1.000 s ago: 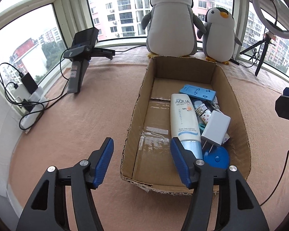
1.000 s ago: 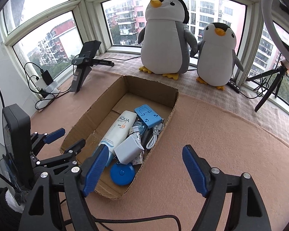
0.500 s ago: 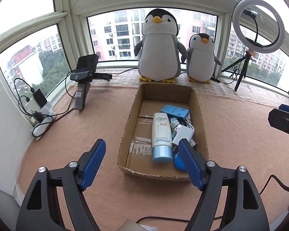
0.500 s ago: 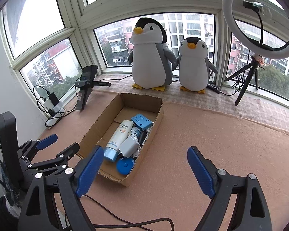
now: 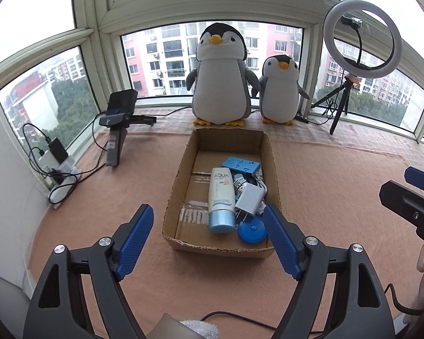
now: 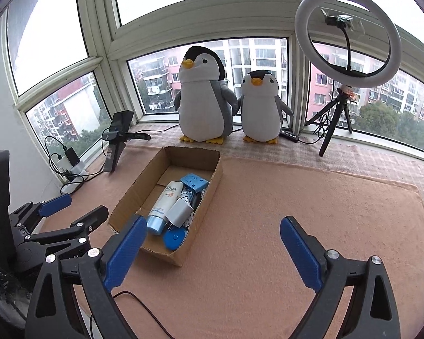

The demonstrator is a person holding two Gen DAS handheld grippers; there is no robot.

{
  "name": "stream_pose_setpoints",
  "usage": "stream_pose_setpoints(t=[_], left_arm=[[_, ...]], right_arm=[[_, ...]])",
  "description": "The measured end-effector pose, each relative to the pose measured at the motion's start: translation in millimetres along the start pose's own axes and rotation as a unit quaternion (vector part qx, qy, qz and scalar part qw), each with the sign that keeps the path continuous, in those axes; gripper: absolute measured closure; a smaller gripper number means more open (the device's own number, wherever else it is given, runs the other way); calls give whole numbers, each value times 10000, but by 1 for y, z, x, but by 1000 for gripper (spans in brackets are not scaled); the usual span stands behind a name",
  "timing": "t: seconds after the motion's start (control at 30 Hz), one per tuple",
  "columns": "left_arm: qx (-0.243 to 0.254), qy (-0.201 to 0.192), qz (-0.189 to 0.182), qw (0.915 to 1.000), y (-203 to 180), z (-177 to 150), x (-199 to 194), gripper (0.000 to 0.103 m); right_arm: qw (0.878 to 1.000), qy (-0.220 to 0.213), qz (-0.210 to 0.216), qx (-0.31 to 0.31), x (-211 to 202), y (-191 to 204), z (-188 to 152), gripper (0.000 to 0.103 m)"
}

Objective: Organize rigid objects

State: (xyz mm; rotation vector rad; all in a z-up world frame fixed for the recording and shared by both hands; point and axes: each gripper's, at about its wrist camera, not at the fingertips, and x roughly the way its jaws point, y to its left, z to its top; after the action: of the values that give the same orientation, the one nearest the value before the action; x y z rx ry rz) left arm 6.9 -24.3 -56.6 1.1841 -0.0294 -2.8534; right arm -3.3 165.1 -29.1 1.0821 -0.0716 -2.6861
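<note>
A: On the peach-coloured cloth a shallow brown cardboard box (image 5: 181, 186) is seen, with a white sunscreen tube with a pale blue cap (image 5: 221, 200), a white plug adapter (image 5: 250, 199), a round blue disc (image 5: 251, 229) and a blue plastic stand (image 5: 241, 166) packed along its right side.

B: What is shown in one view only?

A: The whole left gripper (image 6: 70, 212) from the side is given only by the right wrist view; just one arm of the right gripper (image 5: 410, 192) is caught at the left view's edge.

B: And the jaws?

A: The left gripper's are held apart, empty. The right gripper's are opening, nothing between them.

B: Any writing?

A: "AQUA" and "SPF 50" are read on the tube.
</note>
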Motion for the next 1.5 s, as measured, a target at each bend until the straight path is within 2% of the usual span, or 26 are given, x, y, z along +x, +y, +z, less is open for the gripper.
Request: stream_pose_setpoints(t=[1.5], left_arm=[[-16,50,-28,10000,0,1,2,23]], right_arm=[[9999,146,-29,56,9,-5,-2,10]])
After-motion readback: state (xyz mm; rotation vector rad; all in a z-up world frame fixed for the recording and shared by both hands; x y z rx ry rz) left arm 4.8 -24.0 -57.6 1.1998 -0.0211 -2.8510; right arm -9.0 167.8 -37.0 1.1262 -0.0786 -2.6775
